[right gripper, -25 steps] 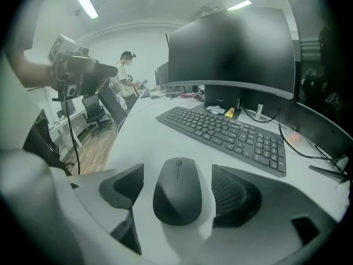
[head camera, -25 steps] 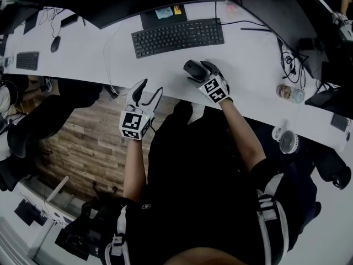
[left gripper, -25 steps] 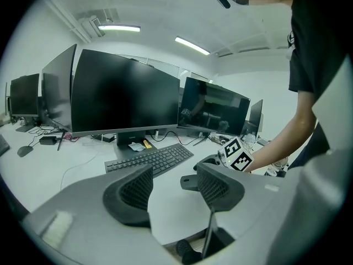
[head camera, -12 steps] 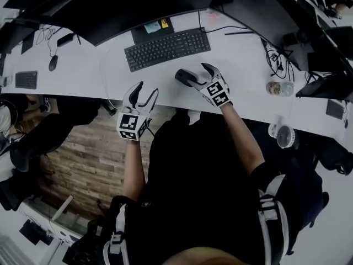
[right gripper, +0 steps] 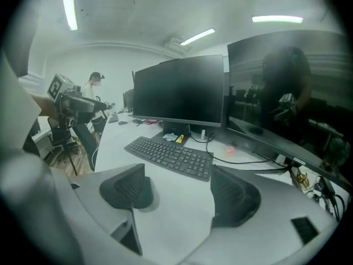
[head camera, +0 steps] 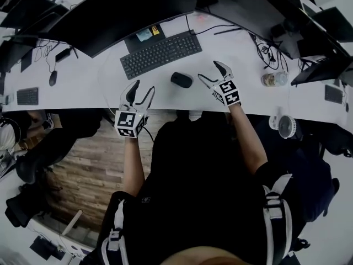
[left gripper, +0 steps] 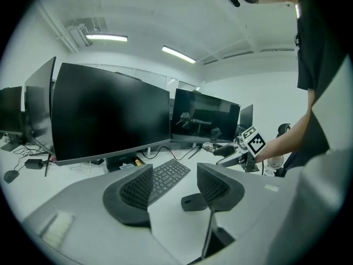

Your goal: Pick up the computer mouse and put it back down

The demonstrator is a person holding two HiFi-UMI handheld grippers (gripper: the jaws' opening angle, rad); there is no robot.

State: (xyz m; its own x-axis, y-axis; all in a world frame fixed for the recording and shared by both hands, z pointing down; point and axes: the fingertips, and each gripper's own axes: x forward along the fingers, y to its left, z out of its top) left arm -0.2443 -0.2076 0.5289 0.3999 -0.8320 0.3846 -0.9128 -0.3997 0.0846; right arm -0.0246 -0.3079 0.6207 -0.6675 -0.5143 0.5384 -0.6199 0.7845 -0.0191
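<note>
Head view shows the computer mouse (head camera: 181, 79) lying flat on the white desk (head camera: 165, 95), just in front of the keyboard (head camera: 160, 53), near its right half. The mouse is small, black, smooth and rounded like a pebble. Nothing is touching it.

The right gripper (head camera: 211, 72) is in front of the keyboard's right end, just beside the mouse but apart from it. Its two jaws are spread wide with only bare desk between them. In the right gripper view the mouse (right gripper: 144, 192) peeks out from behind one dark, bumpy jaw pad.

The left gripper (head camera: 142, 88) is in front of the keyboard's left end, at the desk's edge. Its jaws are spread too and hold nothing. In the left gripper view the mouse (left gripper: 193, 201) shows low between the jaws, farther off on the desk.

The keyboard is long, flat and black, with many small keys. Two dark, shiny screens stand behind it in the right gripper view.

Far left of the keyboard lie a second mouse (head camera: 52, 78) and a second keyboard (head camera: 27, 96). Far to the right are one clear bottle (head camera: 274, 79) and one small round fan (head camera: 285, 126).
</note>
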